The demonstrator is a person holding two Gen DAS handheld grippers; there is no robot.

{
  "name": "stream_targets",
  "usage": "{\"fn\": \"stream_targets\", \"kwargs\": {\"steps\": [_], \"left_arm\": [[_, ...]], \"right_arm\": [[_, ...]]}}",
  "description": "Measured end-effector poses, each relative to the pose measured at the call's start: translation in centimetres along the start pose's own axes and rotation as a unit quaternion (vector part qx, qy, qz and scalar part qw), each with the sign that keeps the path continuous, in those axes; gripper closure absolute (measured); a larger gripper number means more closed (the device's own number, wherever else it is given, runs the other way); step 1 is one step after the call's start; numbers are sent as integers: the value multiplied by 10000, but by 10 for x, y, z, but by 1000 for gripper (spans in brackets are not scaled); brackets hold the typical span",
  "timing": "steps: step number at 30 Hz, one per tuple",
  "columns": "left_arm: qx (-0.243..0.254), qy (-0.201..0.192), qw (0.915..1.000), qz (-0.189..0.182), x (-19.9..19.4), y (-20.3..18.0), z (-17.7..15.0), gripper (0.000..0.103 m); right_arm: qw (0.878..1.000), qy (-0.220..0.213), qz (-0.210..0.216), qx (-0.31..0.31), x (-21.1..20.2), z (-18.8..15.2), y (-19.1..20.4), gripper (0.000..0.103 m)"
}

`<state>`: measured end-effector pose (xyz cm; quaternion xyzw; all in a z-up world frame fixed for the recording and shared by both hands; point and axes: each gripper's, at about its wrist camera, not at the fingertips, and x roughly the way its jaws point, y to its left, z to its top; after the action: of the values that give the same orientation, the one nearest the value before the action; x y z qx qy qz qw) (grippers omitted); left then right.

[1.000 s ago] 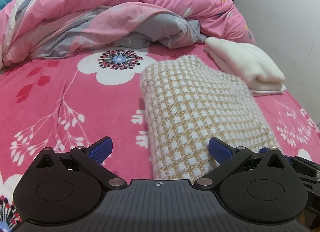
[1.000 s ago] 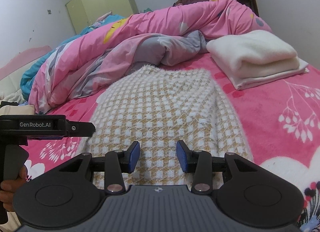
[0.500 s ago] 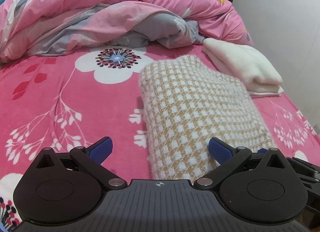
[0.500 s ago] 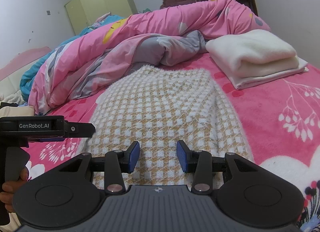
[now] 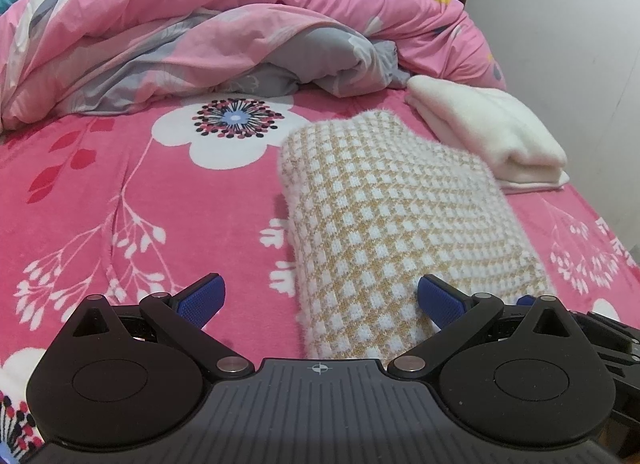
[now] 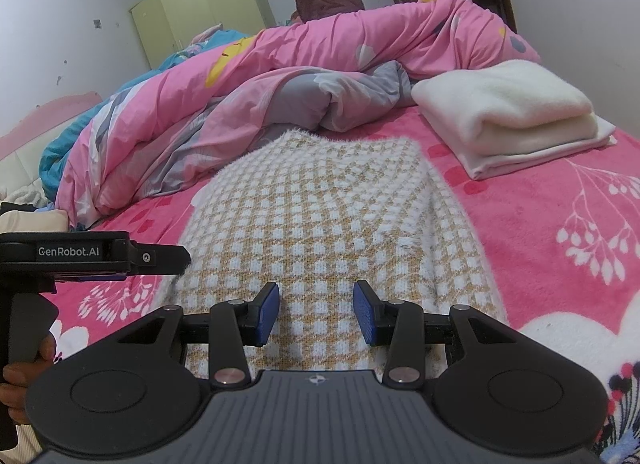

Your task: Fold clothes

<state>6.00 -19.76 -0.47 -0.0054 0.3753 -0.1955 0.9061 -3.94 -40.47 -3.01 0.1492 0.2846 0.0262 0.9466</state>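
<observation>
With the left gripper (image 5: 318,300) wide open and the right gripper (image 6: 316,310) half-open, both empty, over the folded tan-and-white checked knit sweater (image 6: 320,232) on the pink floral bed (image 5: 120,200), pinch its near edge evenly.

The bed (image 5: 100,192), covered in a pink fleece sheet printed with white flowers, carries a folded tan-and-white checked knit sweater (image 5: 400,224) in the middle, a folded cream fleece garment (image 5: 492,132) just beside its far corner, and a rumpled pink-and-grey duvet (image 5: 200,36) heaped behind.
</observation>
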Motion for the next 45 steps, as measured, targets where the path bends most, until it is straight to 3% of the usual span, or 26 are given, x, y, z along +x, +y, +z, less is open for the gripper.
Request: {"fn": "stream_targets", "kwargs": {"steps": [17, 19, 21, 32, 45], "left_arm": [[43, -11, 10000, 28, 0, -1, 0, 0], [50, -17, 10000, 29, -1, -1, 0, 0], [57, -21, 10000, 30, 0, -1, -1, 0], [49, -44, 10000, 4, 0, 0, -2, 0], [-110, -114, 9992, -378, 5, 8, -3, 0]], "right_arm": [[10000, 5, 8, -42, 1, -1, 0, 59], [9999, 10, 86, -51, 1, -1, 2, 43], [9999, 10, 103, -128, 2, -2, 6, 39], [9997, -19, 58, -215, 2, -4, 10, 38], [9996, -104, 176, -201, 0, -6, 6, 37]]}}
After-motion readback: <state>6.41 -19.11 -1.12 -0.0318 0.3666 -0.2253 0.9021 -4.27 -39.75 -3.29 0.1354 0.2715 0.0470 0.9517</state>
